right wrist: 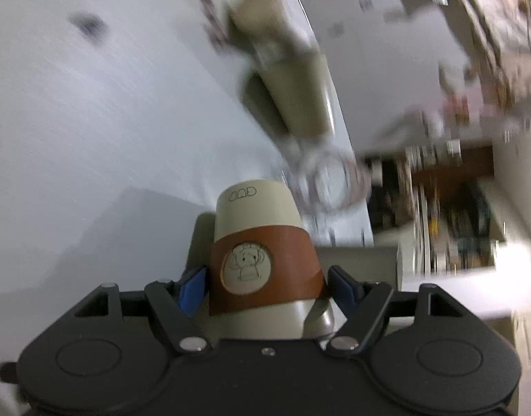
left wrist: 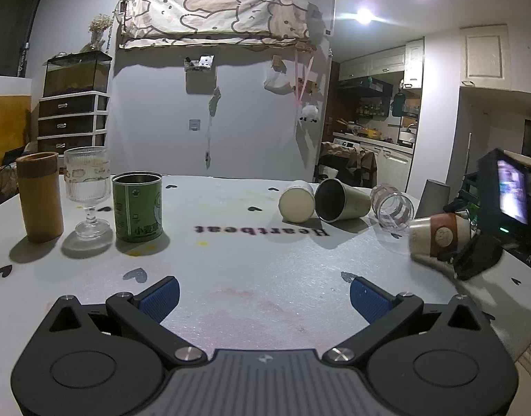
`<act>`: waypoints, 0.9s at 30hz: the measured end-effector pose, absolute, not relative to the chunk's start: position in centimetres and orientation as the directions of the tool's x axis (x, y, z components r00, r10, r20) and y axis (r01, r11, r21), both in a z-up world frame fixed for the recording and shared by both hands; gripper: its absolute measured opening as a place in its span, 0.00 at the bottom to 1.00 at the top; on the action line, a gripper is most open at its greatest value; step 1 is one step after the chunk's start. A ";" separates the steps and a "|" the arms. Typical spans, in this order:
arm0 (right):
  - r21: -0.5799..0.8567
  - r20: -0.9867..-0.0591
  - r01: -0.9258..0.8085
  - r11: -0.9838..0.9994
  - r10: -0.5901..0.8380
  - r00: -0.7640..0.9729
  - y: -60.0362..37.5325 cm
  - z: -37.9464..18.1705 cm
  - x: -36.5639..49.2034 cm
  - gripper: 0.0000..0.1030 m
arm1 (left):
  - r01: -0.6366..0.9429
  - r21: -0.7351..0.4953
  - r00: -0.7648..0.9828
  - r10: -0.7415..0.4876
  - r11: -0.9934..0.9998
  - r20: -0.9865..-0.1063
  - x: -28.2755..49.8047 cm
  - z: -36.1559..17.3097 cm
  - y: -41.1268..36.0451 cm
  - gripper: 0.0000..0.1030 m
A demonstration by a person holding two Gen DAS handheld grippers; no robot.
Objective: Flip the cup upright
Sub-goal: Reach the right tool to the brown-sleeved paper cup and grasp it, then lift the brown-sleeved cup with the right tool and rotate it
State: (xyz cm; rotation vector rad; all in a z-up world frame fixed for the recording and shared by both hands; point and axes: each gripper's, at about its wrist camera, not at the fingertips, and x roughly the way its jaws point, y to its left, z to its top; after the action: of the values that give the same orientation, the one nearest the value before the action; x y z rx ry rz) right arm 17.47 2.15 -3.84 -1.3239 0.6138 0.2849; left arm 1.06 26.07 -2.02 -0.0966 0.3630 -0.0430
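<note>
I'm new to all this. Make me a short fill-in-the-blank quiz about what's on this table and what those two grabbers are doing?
The right gripper is shut on a cream cup with a ____ sleeve.
The left gripper is open and holds ____.
The green can stands ____ beside the ribbed glass.
The steel cup lies on its ____.

Missing words: brown; nothing; upright; side

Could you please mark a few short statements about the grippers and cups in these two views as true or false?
1. The right gripper is shut on the cream cup with the brown sleeve. True.
2. The left gripper holds the green tin can. False: it is open, holding nothing.
3. The steel tumbler lies on its side on the grey table. True.
4. The ribbed stemmed glass lies tipped over. False: it stands upright.
5. The tan cylindrical cup stands right of the can. False: it stands left.
</note>
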 end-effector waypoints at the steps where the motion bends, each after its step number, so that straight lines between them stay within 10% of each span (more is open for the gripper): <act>1: -0.815 -0.566 -0.537 0.218 -0.104 0.818 2.9 -3.5 16.0 0.73 | 0.022 -0.103 0.934 -0.057 0.994 -0.352 1.1 -2.0 26.1 1.00; 27: -0.720 -0.623 -0.670 -0.178 0.590 0.513 13.9 -1.0 -2.9 0.72 | -0.151 -0.178 0.931 0.080 0.972 -0.355 0.6 -1.2 32.2 1.00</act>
State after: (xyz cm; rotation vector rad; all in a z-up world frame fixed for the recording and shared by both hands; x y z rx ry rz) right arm -2.87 13.90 -1.05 -1.3428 0.0777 1.1224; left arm 0.58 32.20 -1.23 -0.2044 0.3538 0.1188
